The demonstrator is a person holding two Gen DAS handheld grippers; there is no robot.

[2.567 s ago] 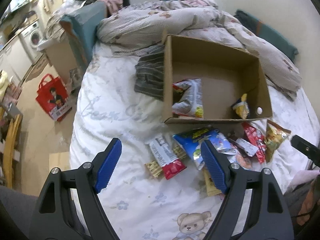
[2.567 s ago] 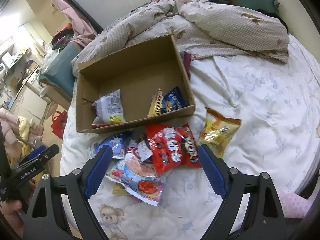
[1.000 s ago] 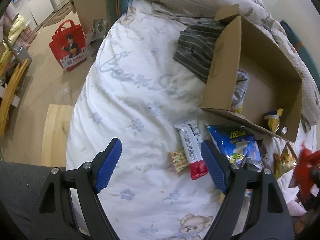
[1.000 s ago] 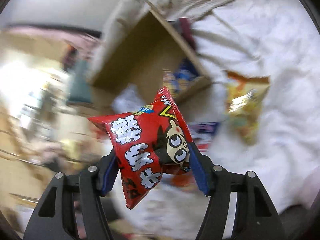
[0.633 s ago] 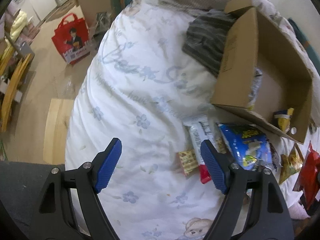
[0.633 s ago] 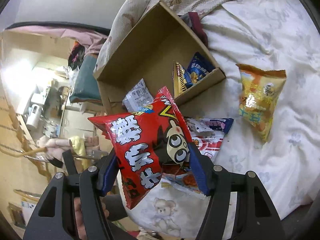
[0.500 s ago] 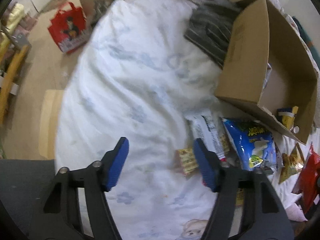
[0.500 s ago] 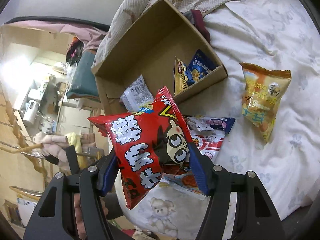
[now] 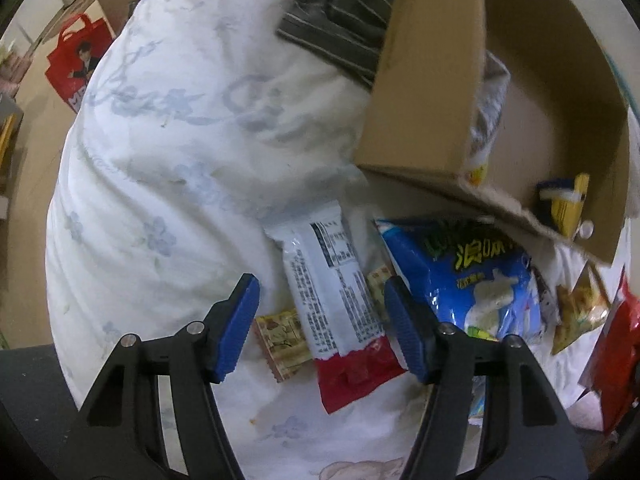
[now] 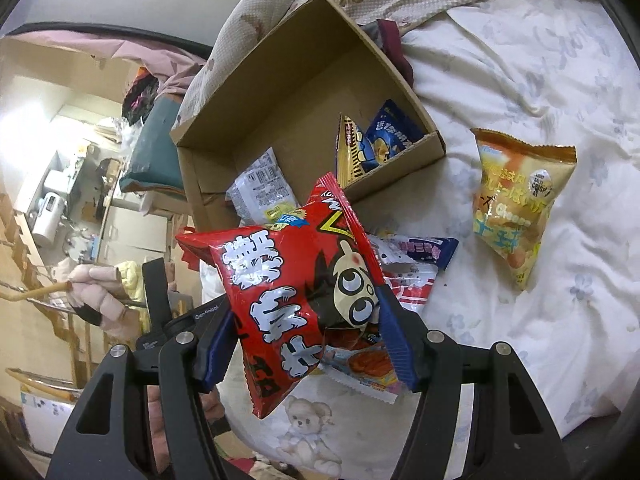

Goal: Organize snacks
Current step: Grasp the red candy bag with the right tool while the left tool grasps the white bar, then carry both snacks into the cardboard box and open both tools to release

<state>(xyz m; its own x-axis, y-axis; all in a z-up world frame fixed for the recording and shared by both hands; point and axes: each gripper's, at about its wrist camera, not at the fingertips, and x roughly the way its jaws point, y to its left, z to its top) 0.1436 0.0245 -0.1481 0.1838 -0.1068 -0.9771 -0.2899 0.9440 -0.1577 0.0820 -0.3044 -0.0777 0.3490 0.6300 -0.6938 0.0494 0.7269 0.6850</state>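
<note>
since the earlier frames the right gripper [image 10: 306,330] has lifted the red snack bag [image 10: 296,280] off the bed and now holds it pinched between its jaws at lower centre of the right wrist view, while the left gripper [image 9: 322,326] has dropped close over the white-and-red wrapper [image 9: 336,300], jaws wide and empty on either side of it. the cardboard box [image 10: 288,92] sits above, in the upper middle, already holding a few packets. the puffy red bag looks held by its middle only, so it could slip or twist on the way in. the left jaws could also catch the small yellow packet [image 9: 282,338] or the blue bag [image 9: 472,276] lying just beside the wrapper on the soft bed [image 9: 168,120].
</note>
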